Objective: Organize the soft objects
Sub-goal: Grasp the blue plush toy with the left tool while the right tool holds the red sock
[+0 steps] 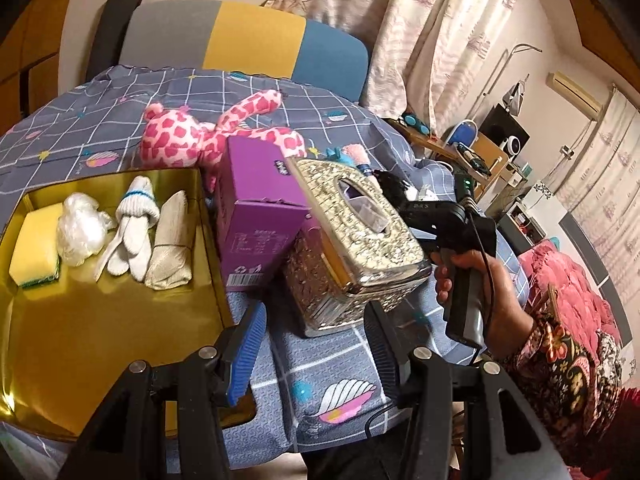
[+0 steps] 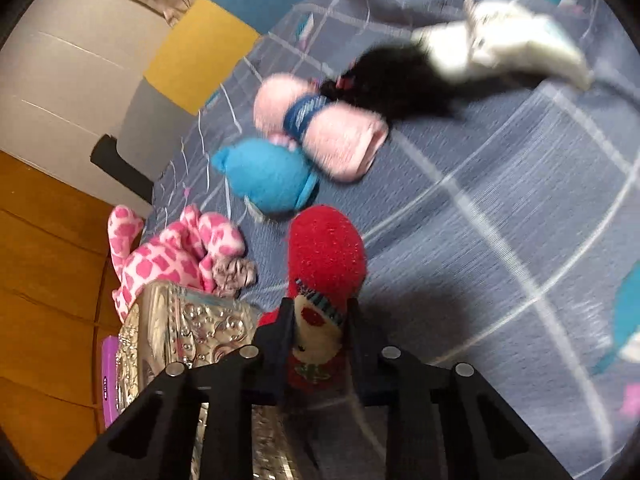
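Right gripper: your jaws are clamped on the fuzzy red Christmas sock with a snowman print, low centre of the right wrist frame; its toe sticks out past the fingertips over the grey-blue checked bedsheet. Left gripper sits about half open with nothing between the pads, hovering bottom centre of its frame over the sheet.

Gold tray, left of that frame, already holds a yellow sponge, a clear crumpled plastic bag, white knit gloves and a beige rolled cloth.

Still loose on the sheet: pink spotted plush toy, blue fleece item, pink rolled towel with a blue band, black fuzzy item. Silver embossed tissue box stands just right of the purple carton.
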